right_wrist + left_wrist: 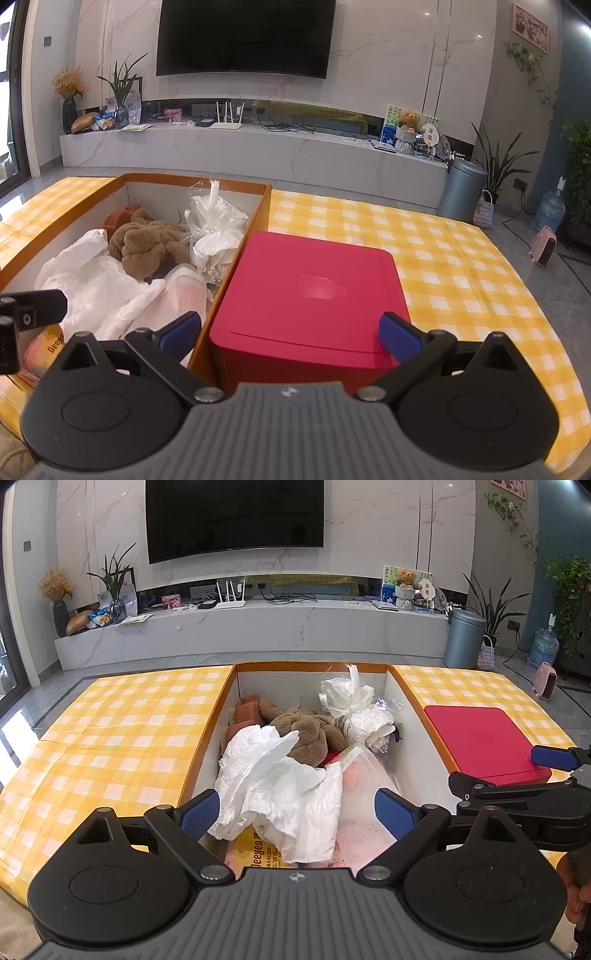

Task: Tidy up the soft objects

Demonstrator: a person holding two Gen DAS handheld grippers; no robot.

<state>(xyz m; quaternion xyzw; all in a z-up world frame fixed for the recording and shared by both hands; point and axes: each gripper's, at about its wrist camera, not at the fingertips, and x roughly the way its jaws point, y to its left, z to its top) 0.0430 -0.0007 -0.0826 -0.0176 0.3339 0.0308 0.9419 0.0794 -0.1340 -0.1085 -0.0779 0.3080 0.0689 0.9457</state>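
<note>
Inside orange box point(207, 734): brown plush point(306, 734), crumpled white cloth point(280, 794).

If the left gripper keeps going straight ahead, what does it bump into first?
Probably the crumpled white paper. It lies in the open box, right between the open left gripper fingers, in front of the brown plush toy. Depth is hard to judge here.

The white cloth point(273, 786) covers most of the yellow packet point(258, 849), whose print is cut off after "Deeyeo". The brown plush toy point(306, 734) hides most of the reddish item point(245, 710) behind it. At the right edge of the left wrist view, the right gripper point(517, 771) is only partly in frame. Items on the far shelf point(258, 609) are too small to identify.
</note>
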